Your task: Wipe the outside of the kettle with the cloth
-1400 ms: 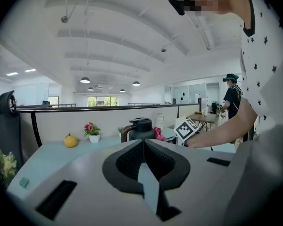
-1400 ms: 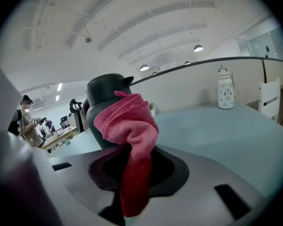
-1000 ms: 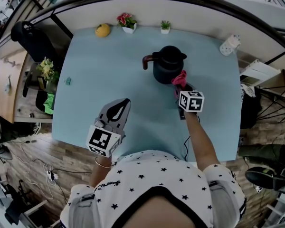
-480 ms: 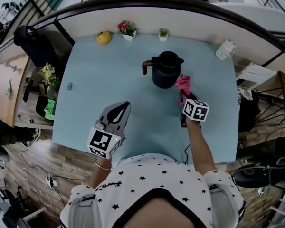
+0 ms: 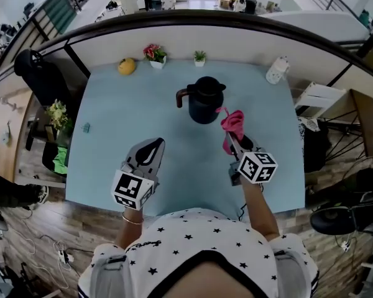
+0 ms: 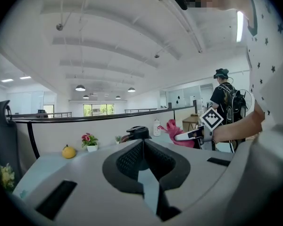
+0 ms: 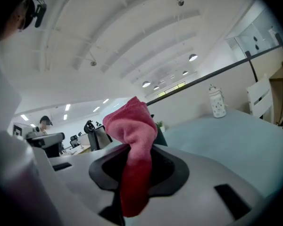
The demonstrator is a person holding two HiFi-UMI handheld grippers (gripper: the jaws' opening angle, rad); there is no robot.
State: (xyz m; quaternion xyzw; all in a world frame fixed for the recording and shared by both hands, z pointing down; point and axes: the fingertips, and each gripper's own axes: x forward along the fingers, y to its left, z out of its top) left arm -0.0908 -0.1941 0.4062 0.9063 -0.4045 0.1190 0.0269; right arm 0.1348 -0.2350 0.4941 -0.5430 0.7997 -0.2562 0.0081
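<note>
Right gripper point(image 5: 230, 139) clamps the pink cloth point(image 5: 232, 121) beside the black kettle point(image 5: 204, 101); left gripper point(image 5: 153, 146) sits closed and empty. Unbraced, the kettle may slide when wiped.

Yellow fruit point(image 5: 127, 66), flower pot point(image 5: 154, 54), white jar point(image 5: 277, 71)

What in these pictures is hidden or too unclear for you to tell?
Kettle: in the right gripper view, mostly hidden behind the cloth.
Kettle's body: in the left gripper view, behind the left gripper; only its lid shows.
Small teal thing at the table's left edge: head view, too small to identify.
</note>
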